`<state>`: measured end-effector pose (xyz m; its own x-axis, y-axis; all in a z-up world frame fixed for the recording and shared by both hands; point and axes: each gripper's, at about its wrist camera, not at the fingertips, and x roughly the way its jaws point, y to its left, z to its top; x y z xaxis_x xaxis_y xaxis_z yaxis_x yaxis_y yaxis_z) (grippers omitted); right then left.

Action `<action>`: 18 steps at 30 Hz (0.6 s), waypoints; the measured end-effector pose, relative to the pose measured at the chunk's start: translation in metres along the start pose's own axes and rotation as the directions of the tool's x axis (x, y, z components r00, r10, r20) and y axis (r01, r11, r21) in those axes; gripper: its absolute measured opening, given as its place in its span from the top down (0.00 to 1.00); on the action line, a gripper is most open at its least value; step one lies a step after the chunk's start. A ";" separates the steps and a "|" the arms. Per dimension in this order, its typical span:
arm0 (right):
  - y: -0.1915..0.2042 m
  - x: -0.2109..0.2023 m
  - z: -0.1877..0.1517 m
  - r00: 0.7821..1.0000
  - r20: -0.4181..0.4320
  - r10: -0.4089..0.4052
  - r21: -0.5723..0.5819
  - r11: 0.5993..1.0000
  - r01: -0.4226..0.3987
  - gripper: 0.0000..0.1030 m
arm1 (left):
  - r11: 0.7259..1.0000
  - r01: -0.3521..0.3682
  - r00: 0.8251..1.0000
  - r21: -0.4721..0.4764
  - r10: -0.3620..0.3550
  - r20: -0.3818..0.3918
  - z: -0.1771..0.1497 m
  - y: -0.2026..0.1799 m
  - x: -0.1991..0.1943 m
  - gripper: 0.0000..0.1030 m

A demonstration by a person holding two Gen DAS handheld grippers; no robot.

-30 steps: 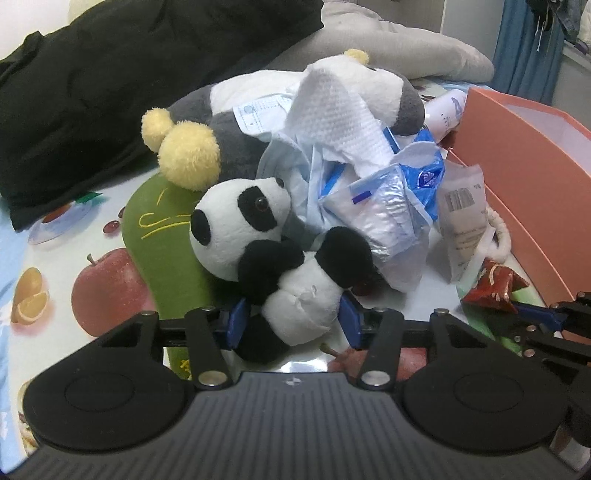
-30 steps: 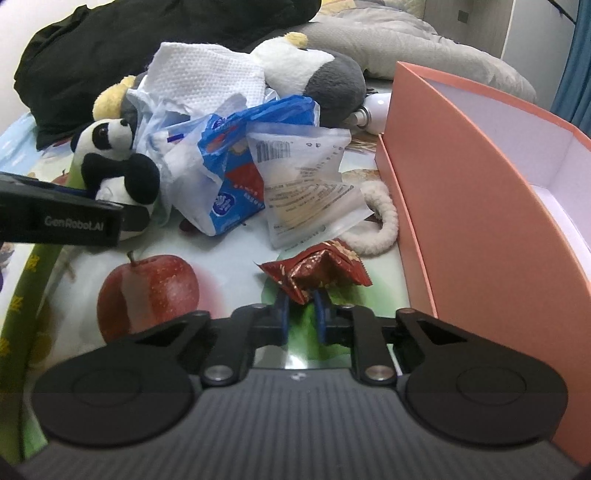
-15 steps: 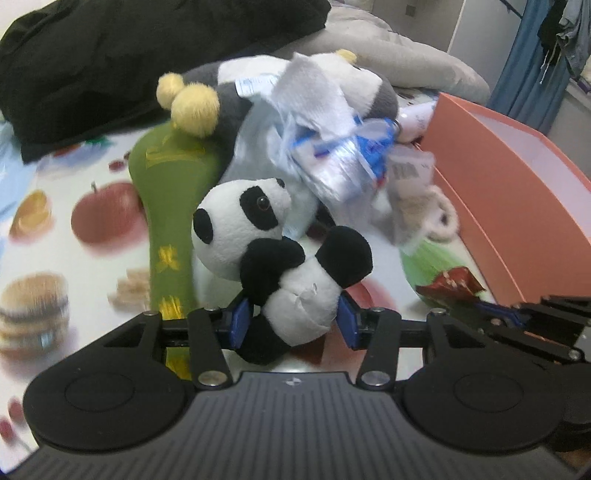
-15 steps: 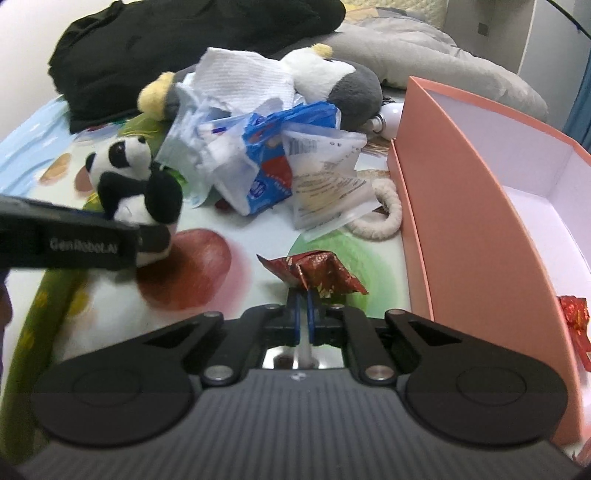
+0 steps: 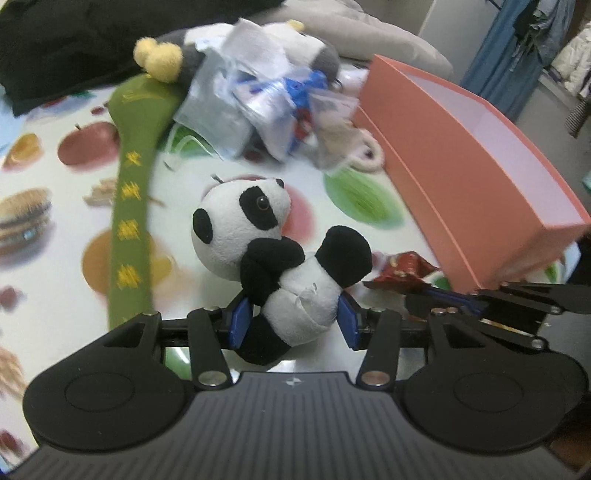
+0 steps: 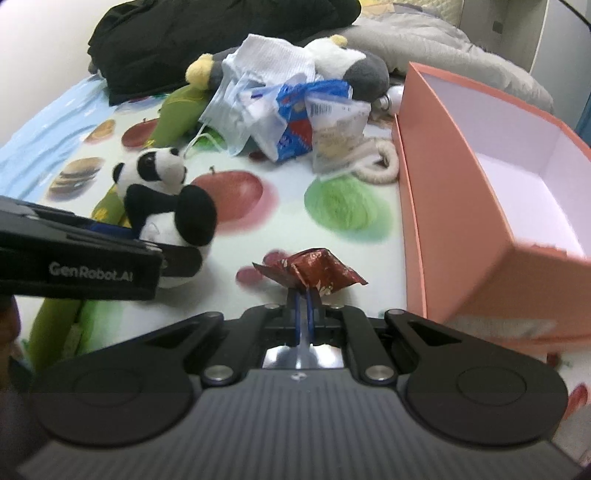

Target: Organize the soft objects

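My left gripper (image 5: 293, 317) is shut on a small panda plush (image 5: 273, 254) and holds it above the fruit-print mat; the panda also shows at the left of the right wrist view (image 6: 166, 206). My right gripper (image 6: 303, 295) is shut on a crumpled red wrapper (image 6: 314, 271), which also shows in the left wrist view (image 5: 400, 269). The open salmon box (image 6: 480, 177) stands to the right in both views (image 5: 461, 155).
A pile lies at the back: a grey-and-white plush (image 6: 354, 66), a white cloth (image 6: 273, 59), blue and clear packets (image 6: 306, 110), a green soft toy (image 5: 135, 177), a white rope loop (image 6: 380, 166). Black clothing (image 6: 207, 33) and a grey pillow (image 6: 443, 48) lie behind.
Both grippers have pulled back and up from the pile. The panda has left the pile in my left gripper. My right gripper closed on the red wrapper and lifted it.
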<state>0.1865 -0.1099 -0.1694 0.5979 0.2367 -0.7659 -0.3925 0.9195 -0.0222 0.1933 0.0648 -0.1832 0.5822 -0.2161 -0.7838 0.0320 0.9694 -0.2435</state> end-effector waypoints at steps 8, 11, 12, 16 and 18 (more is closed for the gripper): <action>-0.006 -0.015 -0.026 1.000 -0.023 0.017 0.068 0.998 -0.015 0.93 | 1.000 0.017 1.000 -0.023 -0.017 -0.005 -0.022 -0.008 -0.012 0.44; -0.014 -0.014 -0.032 0.999 -0.039 0.029 0.122 0.992 -0.024 0.92 | 0.998 -0.008 1.000 -0.056 0.007 -0.018 -0.024 -0.005 -0.014 0.37; -0.016 -0.014 -0.033 0.999 -0.040 0.034 0.138 0.990 -0.028 0.91 | 0.997 -0.006 1.000 -0.072 0.004 -0.016 -0.025 -0.004 -0.015 0.34; -0.026 -0.016 -0.032 0.996 -0.042 0.074 0.227 0.972 -0.062 0.89 | 0.992 -0.015 1.000 -0.125 0.016 0.008 -0.025 0.000 -0.025 0.22; -0.027 -0.018 -0.030 0.997 -0.033 0.067 0.234 0.971 -0.058 0.79 | 0.987 -0.032 0.999 -0.155 0.036 0.019 -0.023 0.003 -0.029 0.22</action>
<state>0.1650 -0.1482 -0.1741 0.5468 0.2875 -0.7864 -0.2518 0.9522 0.1730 0.1574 0.0714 -0.1745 0.5985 -0.1790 -0.7809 -0.1133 0.9460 -0.3037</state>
